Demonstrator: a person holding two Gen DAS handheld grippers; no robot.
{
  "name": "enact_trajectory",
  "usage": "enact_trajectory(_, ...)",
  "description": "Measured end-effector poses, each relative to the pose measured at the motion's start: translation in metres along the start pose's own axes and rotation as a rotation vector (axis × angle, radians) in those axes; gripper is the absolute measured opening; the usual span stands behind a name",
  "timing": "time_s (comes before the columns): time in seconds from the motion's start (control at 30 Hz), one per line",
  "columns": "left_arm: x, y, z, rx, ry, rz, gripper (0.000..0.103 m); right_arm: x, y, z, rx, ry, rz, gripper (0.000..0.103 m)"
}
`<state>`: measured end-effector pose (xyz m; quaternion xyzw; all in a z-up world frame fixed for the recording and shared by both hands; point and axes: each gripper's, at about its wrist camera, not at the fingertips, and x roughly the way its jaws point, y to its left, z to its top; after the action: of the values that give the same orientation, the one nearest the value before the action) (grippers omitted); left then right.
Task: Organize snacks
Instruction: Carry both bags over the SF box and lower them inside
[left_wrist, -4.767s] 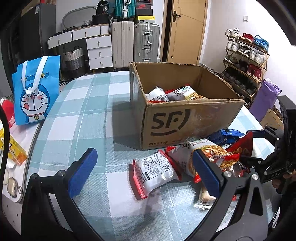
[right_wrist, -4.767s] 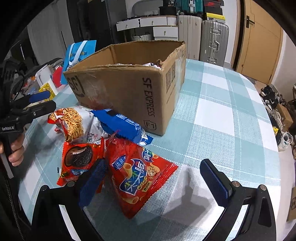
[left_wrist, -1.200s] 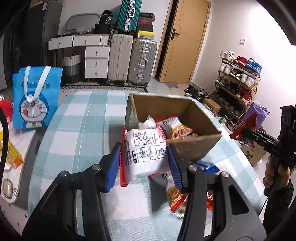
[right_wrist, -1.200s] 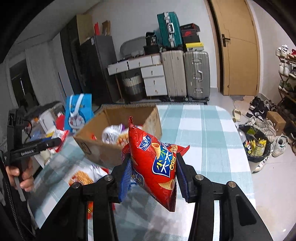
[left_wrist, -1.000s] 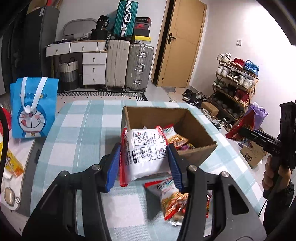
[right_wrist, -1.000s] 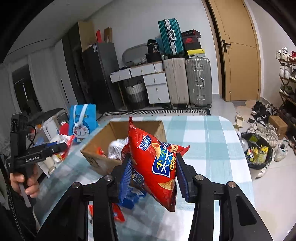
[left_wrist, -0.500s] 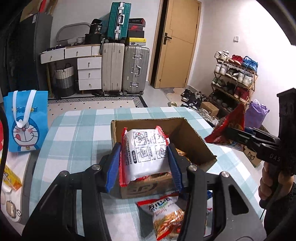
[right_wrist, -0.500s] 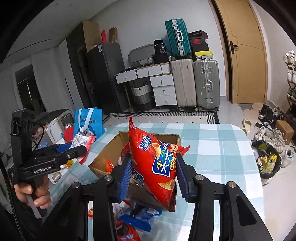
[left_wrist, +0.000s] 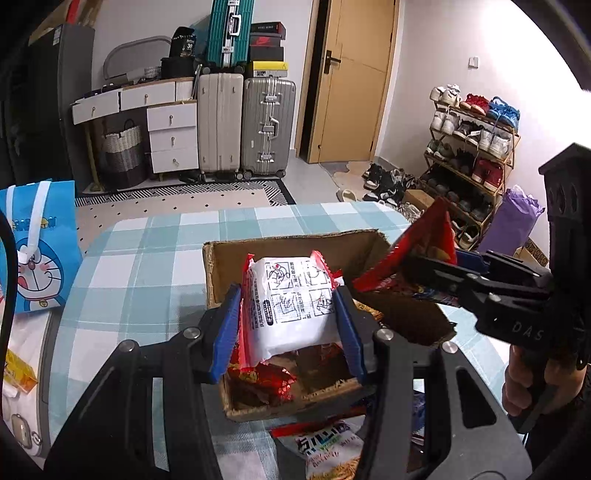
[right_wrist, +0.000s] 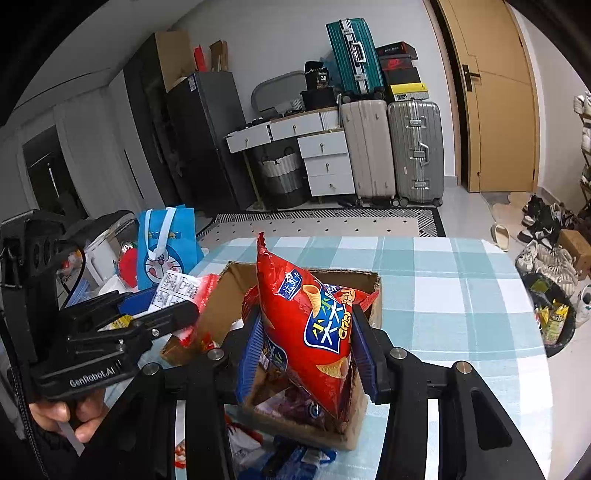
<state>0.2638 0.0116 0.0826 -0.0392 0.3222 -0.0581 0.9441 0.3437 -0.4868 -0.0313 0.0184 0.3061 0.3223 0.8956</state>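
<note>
My left gripper (left_wrist: 286, 325) is shut on a white snack packet with red edges (left_wrist: 291, 302) and holds it over the open cardboard box (left_wrist: 295, 247). My right gripper (right_wrist: 306, 354) is shut on a red crisps bag (right_wrist: 310, 332), also held above the box (right_wrist: 373, 280). The right gripper and its red bag (left_wrist: 424, 236) show at the box's right side in the left wrist view. The left gripper and its white packet (right_wrist: 173, 286) show at the box's left side in the right wrist view. Red snack packs (left_wrist: 266, 376) lie inside the box.
More snack bags (left_wrist: 325, 446) lie on the checked tablecloth (left_wrist: 140, 266) in front of the box, with a blue one (right_wrist: 295, 458). A blue Doraemon bag (left_wrist: 37, 251) stands at the table's left edge. Suitcases, drawers and a shoe rack stand beyond.
Both grippers have moved in over the box with their snacks. The two grippers are now closer together above the opening.
</note>
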Motion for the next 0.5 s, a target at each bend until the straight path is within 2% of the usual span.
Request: enact_trajectory(0.5,0.051,0.006,-0.007,0.027,0.046,0.025,0.046,0.055,0.003,0.006,-0.002,0.031,-0.028,0.045)
